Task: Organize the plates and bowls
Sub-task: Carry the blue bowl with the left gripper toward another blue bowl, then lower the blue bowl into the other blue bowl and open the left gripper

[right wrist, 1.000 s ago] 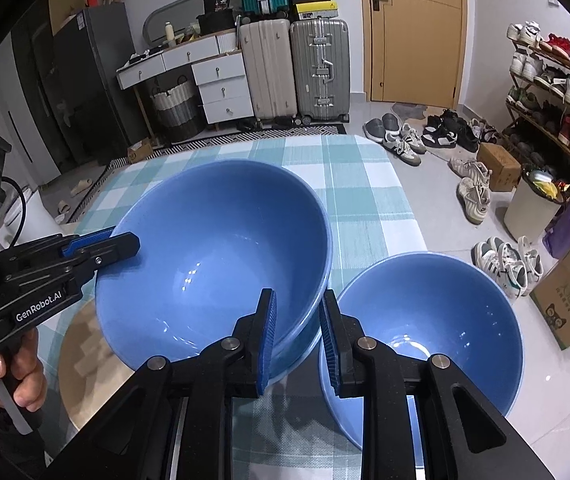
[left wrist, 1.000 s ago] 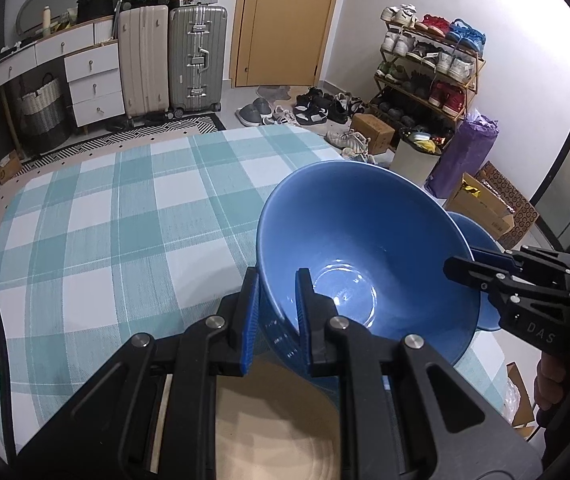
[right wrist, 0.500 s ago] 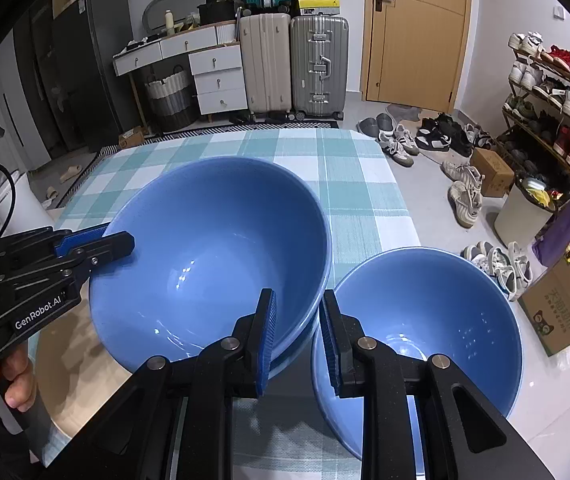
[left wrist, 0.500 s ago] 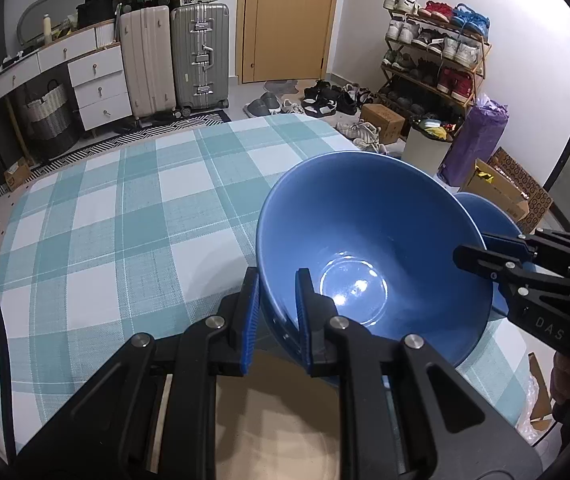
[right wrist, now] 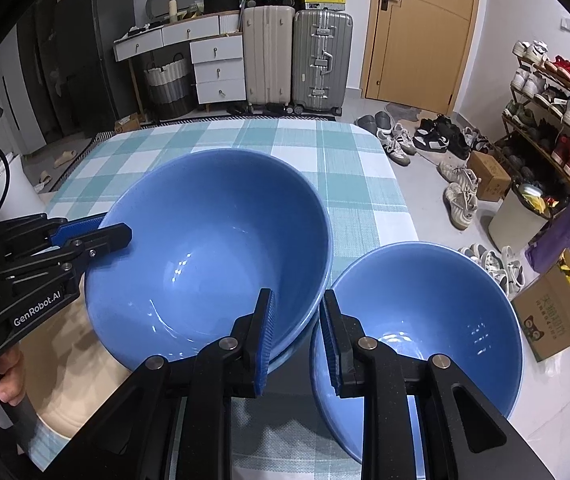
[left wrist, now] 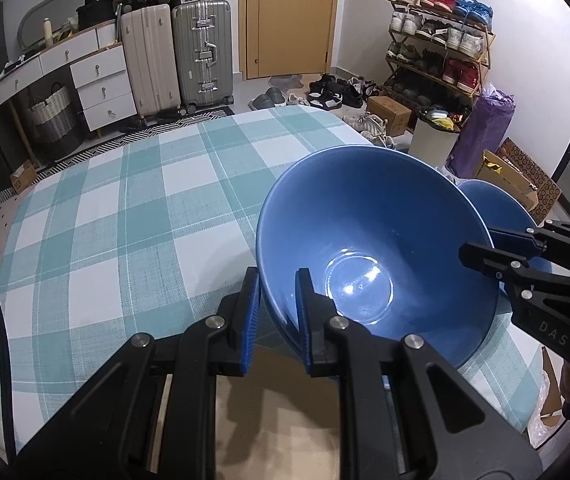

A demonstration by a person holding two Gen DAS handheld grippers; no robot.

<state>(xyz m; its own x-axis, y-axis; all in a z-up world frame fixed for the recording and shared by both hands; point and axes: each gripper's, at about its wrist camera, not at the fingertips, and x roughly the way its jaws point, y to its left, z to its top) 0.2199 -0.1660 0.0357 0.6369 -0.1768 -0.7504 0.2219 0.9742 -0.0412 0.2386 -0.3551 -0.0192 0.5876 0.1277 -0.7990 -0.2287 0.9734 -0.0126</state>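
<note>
A large blue bowl is held between both grippers above the checked tablecloth. My left gripper is shut on its near rim. My right gripper is shut on the opposite rim, and it shows in the left wrist view. A second bowl rim shows just under the large one. A smaller blue bowl stands to the right on the table. A beige plate lies under my left gripper.
The table's right edge drops to a floor with shoes, a cardboard box and a white bin. Suitcases and drawers stand beyond the far edge.
The large bowl, held by both grippers, has shifted slightly toward the near side and lower. The grips have not changed.
</note>
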